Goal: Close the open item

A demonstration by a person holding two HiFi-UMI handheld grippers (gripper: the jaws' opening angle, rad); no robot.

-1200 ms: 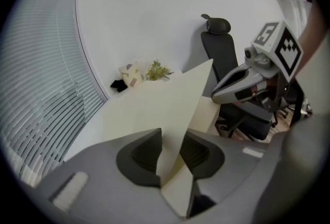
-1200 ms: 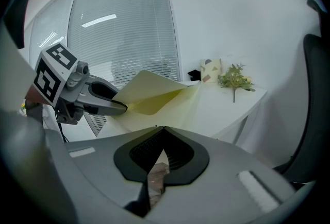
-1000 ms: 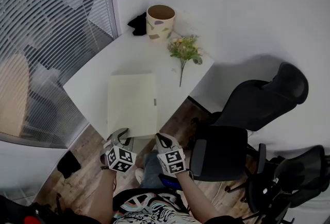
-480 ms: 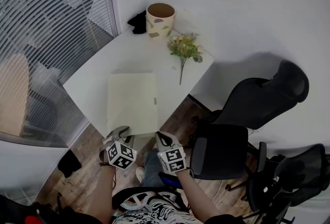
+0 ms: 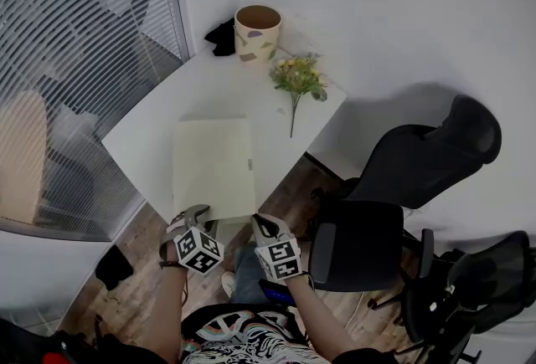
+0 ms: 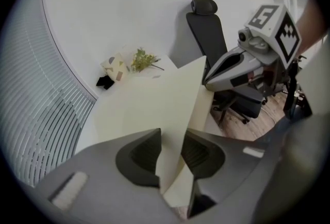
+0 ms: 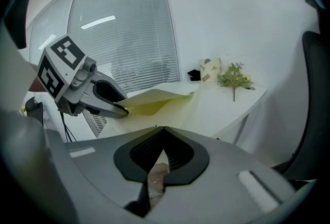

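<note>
Blinds (image 5: 75,61) fill my left side, and next to them stands the white table (image 5: 142,132). At its near edge I have the left tool (image 5: 198,214), jaws closed down on the near edge of the folder (image 5: 213,166), with the cream cover running between the pads. In the right gripper view that cover is lifted clear of the sheet beneath at this corner, so the folder stands partly open there. In the head view it looks nearly flat. The folder lies in the middle of the table, reaching to the near edge. Just right of the left tool, off the table's edge and over the wooden floor, is the right tool (image 5: 261,225). Its jaws meet tip to tip with nothing between them. At the table's far corner a black item (image 5: 223,36) lies just beside a cup (image 5: 256,32) that stands upright. Right of the cup, flowers (image 5: 300,78) lie on the table with the stem pointing toward me. Black chairs (image 5: 419,161) stand on the right, clear of the table.
</note>
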